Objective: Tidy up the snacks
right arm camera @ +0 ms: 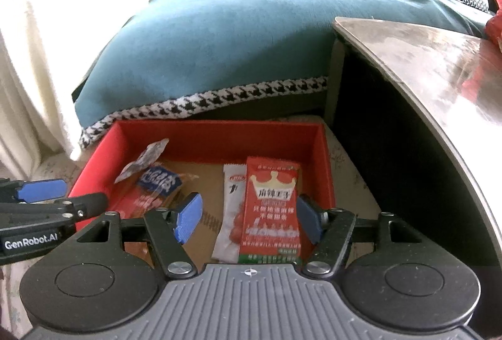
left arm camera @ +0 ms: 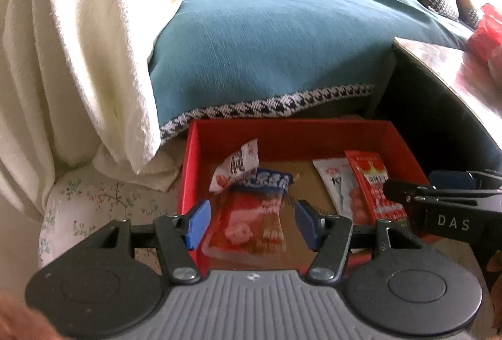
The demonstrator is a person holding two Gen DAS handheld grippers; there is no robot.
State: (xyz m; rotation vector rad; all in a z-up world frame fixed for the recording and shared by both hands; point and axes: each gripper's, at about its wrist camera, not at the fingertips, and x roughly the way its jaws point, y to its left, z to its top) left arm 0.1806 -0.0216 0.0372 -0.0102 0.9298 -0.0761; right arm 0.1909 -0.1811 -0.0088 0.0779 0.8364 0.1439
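Two grippers hover side by side above the red box, both with jaws spread and empty. Left gripper sits over the clear red-printed packet; right gripper over the red crown packet and white sachet. Only the right wrist view shows the crown packet's full face. Only the left shows a floral cloth beside the box.
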